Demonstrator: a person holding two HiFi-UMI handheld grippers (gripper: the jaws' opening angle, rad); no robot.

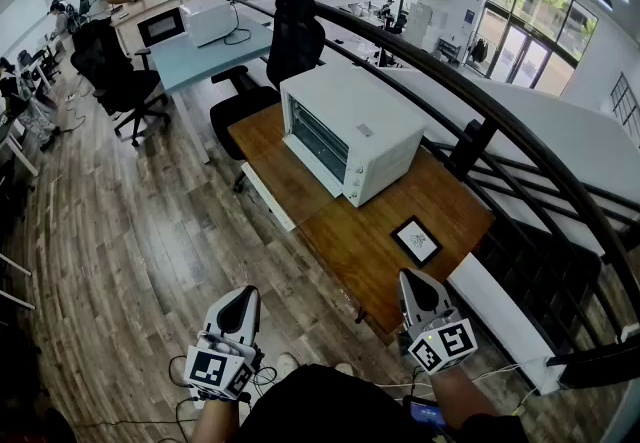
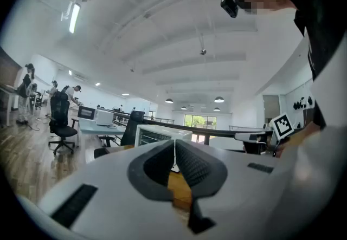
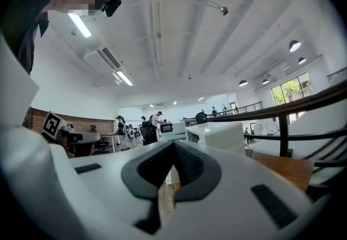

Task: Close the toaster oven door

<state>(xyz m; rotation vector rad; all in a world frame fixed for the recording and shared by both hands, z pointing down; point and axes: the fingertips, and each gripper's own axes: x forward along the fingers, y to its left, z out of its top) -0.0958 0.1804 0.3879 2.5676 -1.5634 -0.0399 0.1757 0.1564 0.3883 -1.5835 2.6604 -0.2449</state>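
The left tongs (image 1: pixel 238 299) are closed, pad against pad, with nothing between them, and the right tongs (image 1: pixel 412 279) are closed and empty as well. Both are held level at the near edge of the scene, well apart from the work, the left over the wood floor and the right just off the near corner of the table (image 1: pixel 350 241).

The toaster oven (image 1: pixel 355 121) stands on that table, ahead of both tongs and roughly between their lines. Its front faces the left side of the head view. The door (image 1: pixel 268 193) appears to be folded down flat from the lower front edge, with its glass pane reaching out past the table's left edge and its white handle strip at the free end. The door's long axis runs away from the person, along the oven's front.

So the free edge lies on the left tongs' side, ahead of them and a little to their right, and I judge them the nearer and better placed to lift it. The right tongs face the oven's near end instead, with a small framed card (image 1: pixel 415 239) lying on the table between them and the oven.
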